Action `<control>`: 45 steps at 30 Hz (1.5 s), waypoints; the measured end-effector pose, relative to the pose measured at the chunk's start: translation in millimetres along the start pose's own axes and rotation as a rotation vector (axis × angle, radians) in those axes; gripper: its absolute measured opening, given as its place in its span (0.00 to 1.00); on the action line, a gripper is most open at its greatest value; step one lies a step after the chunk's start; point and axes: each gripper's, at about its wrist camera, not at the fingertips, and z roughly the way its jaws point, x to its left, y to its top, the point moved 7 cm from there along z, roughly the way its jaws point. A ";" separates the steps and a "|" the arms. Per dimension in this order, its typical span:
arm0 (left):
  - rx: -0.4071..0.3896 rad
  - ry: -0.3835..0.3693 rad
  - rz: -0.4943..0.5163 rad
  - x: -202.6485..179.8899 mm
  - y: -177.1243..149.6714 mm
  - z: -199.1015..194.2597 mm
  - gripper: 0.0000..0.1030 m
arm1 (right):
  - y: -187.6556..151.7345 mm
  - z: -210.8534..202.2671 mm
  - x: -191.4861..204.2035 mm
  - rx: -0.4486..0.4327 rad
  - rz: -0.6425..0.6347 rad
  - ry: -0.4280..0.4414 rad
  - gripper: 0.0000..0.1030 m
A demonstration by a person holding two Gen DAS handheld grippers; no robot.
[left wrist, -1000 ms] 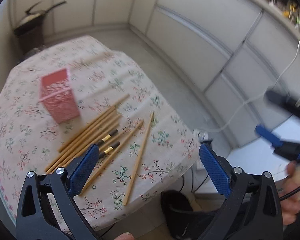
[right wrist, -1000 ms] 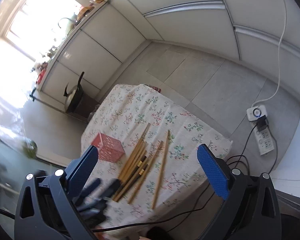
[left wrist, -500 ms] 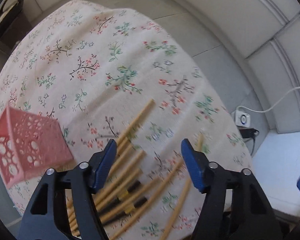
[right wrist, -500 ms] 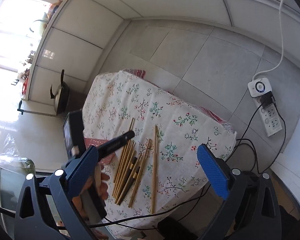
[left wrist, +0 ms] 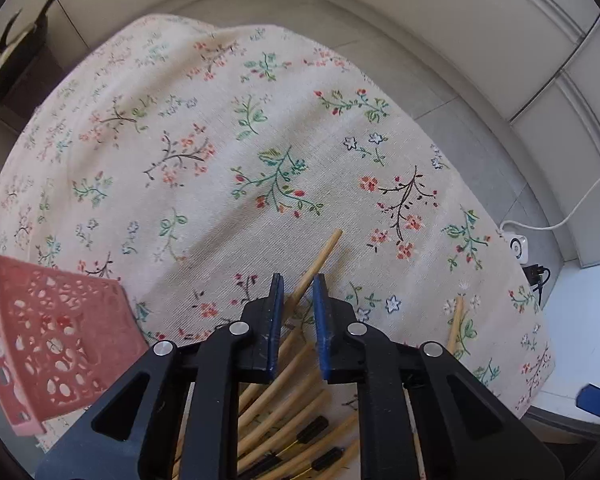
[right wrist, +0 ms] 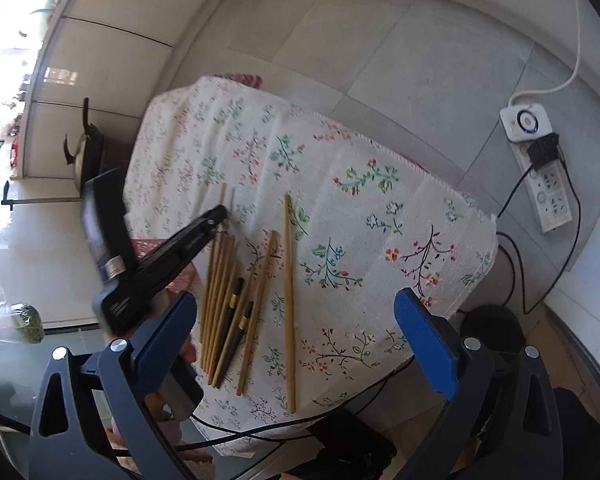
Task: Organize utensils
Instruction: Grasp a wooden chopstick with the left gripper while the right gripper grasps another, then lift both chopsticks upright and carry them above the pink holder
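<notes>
Where grey floor tiles (right wrist: 420,60) spread, a floral tablecloth (left wrist: 228,152) lies.

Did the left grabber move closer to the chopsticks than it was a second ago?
Yes. The left gripper has come down toward the tablecloth, and its jaws have narrowed around one bamboo chopstick. The pink basket now sits at its left.

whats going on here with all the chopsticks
A person is tidying chopsticks on a floral tablecloth using two handheld grippers. The left gripper has its fingers nearly closed around one wooden chopstick at the edge of the pile; whether they grip it is unclear. The pink perforated holder stands beside it, no chopsticks visible inside. The right gripper hangs open above.
</notes>
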 end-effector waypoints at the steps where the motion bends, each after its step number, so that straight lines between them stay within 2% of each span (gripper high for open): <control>1: -0.025 -0.005 -0.002 2.6 -2.5 -8.6 0.14 | 0.3 6.8 -1.8 0.008 0.012 -0.010 0.94; 7: -0.185 -0.030 0.034 3.5 -32.6 -82.7 0.13 | 1.6 40.0 -4.2 0.080 0.069 -0.034 0.90; 9: -0.230 -0.032 0.039 -0.6 -44.5 -108.2 0.13 | -0.3 51.6 -1.5 0.105 0.065 -0.056 0.80; 13: -0.308 -0.019 0.037 1.2 -73.2 -144.0 0.12 | -1.4 74.1 8.6 0.125 0.070 -0.098 0.66; 17: -0.380 -0.018 0.009 14.4 -107.1 -177.5 0.10 | -0.7 91.0 16.1 0.123 0.048 -0.158 0.44; 18: -0.393 -0.014 0.008 13.5 -112.0 -184.6 0.10 | -1.2 96.5 15.7 0.125 0.048 -0.176 0.38; 20: -0.434 -0.032 -0.001 15.1 -119.5 -202.7 0.09 | 1.0 98.6 17.7 0.108 0.042 -0.196 0.35; 21: -0.451 -0.040 -0.003 15.3 -121.4 -208.4 0.07 | 2.4 98.9 20.3 0.096 0.032 -0.203 0.29; 24: -0.505 -0.057 -0.011 16.4 -125.0 -227.2 0.05 | 5.3 103.1 23.1 0.081 0.015 -0.228 0.22; 25: -0.520 -0.063 -0.014 16.5 -126.4 -233.3 0.05 | 6.7 104.1 22.5 0.078 0.010 -0.235 0.18; 26: -0.538 -0.073 -0.019 16.5 -125.7 -239.3 0.05 | 6.9 104.3 20.9 0.074 0.001 -0.250 0.08; 30: -0.594 -0.085 -0.043 19.9 -124.3 -254.9 0.05 | 8.7 103.9 18.8 0.070 0.012 -0.213 0.06; 33: -0.612 -0.121 -0.064 23.6 -122.3 -259.5 0.05 | 6.8 79.5 16.9 0.022 -0.015 -0.185 0.06; 39: -0.653 -0.113 -0.130 40.3 -124.7 -273.8 0.04 | -6.8 -0.2 64.2 -0.129 -0.208 -0.043 0.06; 45: -0.767 -0.133 -0.309 81.6 -119.8 -309.3 0.04 | -17.6 -85.9 109.2 -0.324 -0.379 0.079 0.06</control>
